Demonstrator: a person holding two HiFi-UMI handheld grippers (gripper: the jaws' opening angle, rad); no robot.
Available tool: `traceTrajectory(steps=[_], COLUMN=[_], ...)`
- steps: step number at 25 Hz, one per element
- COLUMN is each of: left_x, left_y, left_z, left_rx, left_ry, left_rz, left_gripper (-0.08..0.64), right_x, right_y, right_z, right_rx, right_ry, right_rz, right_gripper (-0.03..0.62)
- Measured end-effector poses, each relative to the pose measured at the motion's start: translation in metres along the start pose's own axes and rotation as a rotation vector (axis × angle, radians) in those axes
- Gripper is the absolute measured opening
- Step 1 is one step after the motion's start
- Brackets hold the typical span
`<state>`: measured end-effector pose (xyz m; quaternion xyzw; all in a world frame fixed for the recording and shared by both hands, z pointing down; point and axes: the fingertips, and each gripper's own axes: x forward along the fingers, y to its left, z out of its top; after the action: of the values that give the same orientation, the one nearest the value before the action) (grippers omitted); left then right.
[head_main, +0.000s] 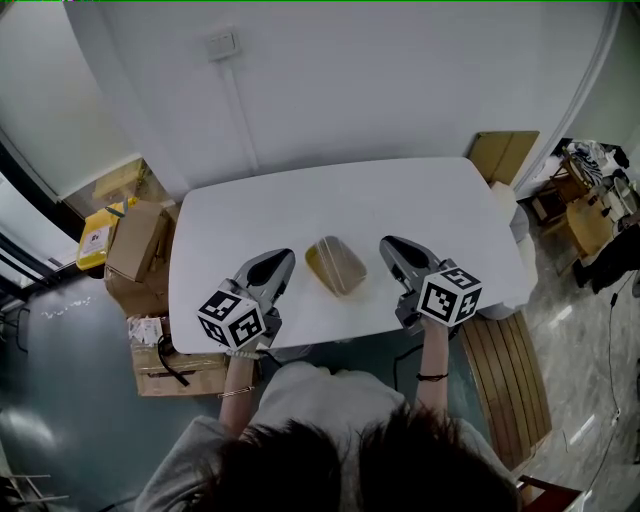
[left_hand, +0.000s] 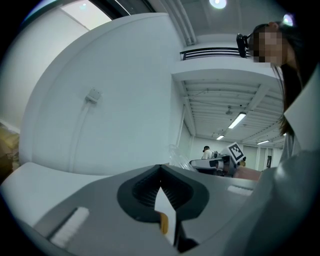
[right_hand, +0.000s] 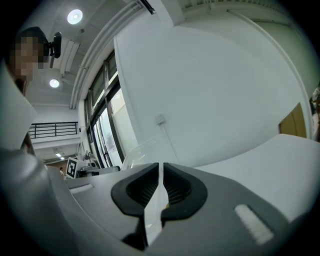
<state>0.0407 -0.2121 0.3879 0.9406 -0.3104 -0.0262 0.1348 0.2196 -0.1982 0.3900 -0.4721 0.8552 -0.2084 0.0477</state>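
Jaws of the left gripper (head_main: 283, 260) and right gripper (head_main: 389, 245) are closed on nothing, flanking the clear lidded container (head_main: 336, 265) on the white table (head_main: 400, 195) between them, seemingly so either can reach it.

Counter (head_main: 300, 205): white, smooth, matt.
Container (head_main: 336, 266) at centre: clear plastic, glossy, amber tint.
Left gripper (head_main: 284, 257) and right gripper (head_main: 388, 244): grey matt plastic shells. The fingers (left_hand: 100, 205) are lined with black ribbed, rubber-like inserts.
Boxes (head_main: 135, 245), 9 o'clock: brown cardboard, matt.
Slatted board (head_main: 510, 375), 4 o'clock: wood.
Floor (head_main: 70, 400): glossy.
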Motion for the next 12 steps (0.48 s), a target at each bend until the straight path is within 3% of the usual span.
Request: traceTrajectory(steps=[12], left_x=[-0.0081], left_y=[-0.0022], left_z=[0.0065], left_rx=[0.015], left_ry=[-0.014], left_rz=[-0.008], left_gripper=[-0.009], right_x=[-0.0035], right_y=[0.0082], right_z=[0.0056], right_rx=[-0.019], right_ry=[-0.028], right_rz=[-0.001], right_gripper=[0.040])
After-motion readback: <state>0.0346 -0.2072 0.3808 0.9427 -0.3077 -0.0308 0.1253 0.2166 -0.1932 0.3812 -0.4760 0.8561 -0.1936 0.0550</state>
